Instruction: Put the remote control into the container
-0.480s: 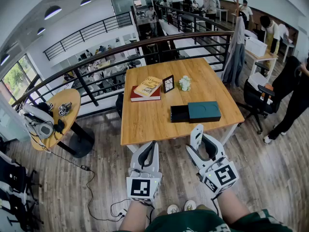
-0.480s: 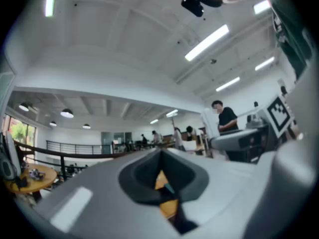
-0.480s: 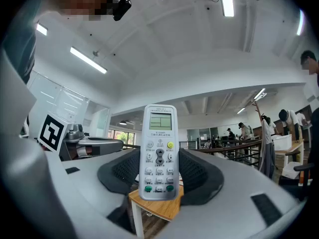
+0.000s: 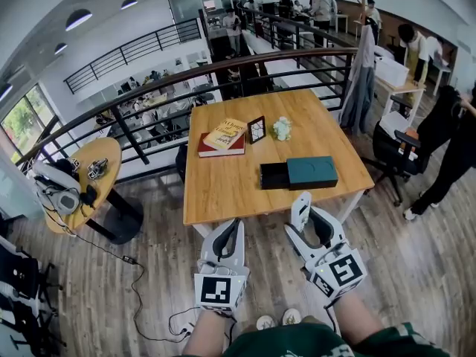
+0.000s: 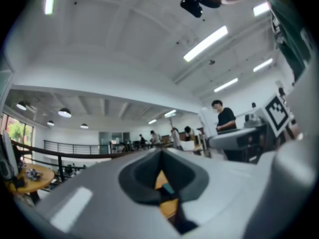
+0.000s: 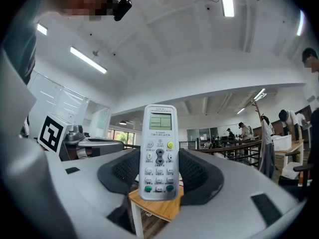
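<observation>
A white remote control (image 6: 159,148) with a small screen and rows of buttons stands upright between the dark pads of my right gripper (image 6: 159,169), which is shut on it. In the head view the remote (image 4: 300,205) sticks up from that gripper (image 4: 309,224), just short of the near edge of the wooden table (image 4: 223,188). The container (image 4: 299,173), a dark teal box with a black tray slid out to its left, lies on the table's near right part. My left gripper (image 4: 230,227) hangs beside the right one, shut and empty, its tips (image 5: 161,153) meeting.
At the table's far side lie stacked books (image 4: 222,137), a small picture frame (image 4: 257,129) and a pale flower (image 4: 282,128). A round side table (image 4: 82,177) with gear stands left, a railing (image 4: 223,69) behind. At the right are a chair (image 4: 394,151) and a person (image 4: 450,147).
</observation>
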The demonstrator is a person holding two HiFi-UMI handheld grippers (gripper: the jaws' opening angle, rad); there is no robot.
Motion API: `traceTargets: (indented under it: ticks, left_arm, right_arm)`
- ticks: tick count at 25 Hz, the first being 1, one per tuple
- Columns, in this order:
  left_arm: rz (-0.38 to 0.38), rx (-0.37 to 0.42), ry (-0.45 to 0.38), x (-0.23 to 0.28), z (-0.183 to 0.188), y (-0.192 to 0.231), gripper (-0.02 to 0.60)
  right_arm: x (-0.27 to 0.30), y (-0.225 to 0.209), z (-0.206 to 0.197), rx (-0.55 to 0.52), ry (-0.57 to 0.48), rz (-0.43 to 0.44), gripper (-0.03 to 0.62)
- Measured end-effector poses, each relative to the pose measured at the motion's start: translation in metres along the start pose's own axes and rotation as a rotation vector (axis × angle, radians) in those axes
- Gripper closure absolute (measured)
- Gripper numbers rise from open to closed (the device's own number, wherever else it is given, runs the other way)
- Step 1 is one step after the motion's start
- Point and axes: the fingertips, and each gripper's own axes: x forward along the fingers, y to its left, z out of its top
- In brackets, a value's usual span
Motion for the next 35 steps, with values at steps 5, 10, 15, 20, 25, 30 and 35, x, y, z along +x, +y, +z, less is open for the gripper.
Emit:
traceTargets:
  ticks: [5,10,15,20,25,30,35]
  left_arm:
    - [0.0,0.007,-0.003,0.003,0.0,0.0,0.581]
    - [0.004,-0.018,0.001,0.007,-0.004,0.0,0.581]
    - [0.005,-0.009,0.028,0.013,-0.009,-0.007,0.581]
    - [0.025,0.008,0.001,0.024,0.0,-0.019,0.581]
    - [0.036,0.007,-0.015,0.031,0.003,-0.039,0.581]
    - [0.033,0.014,-0.025,0.035,0.01,-0.056,0.581]
    - [0.031,0.013,-0.031,0.041,0.014,-0.063,0.581]
  right_arm:
    - [0.001,0.0,0.001,-0.004,-0.003,0.01,0.342]
    - [0.004,0.0,-0.006,0.008,0.011,0.021,0.342]
    - [0.002,-0.007,-0.009,0.024,0.01,0.03,0.342]
    - [-0.005,-0.025,-0.012,0.042,0.009,0.042,0.342]
    - [-0.017,-0.044,-0.015,0.046,0.004,0.045,0.342]
    - [-0.033,-0.053,-0.01,0.043,-0.012,0.05,0.342]
    - [-0.037,-0.06,-0.013,0.055,-0.01,0.049,0.342]
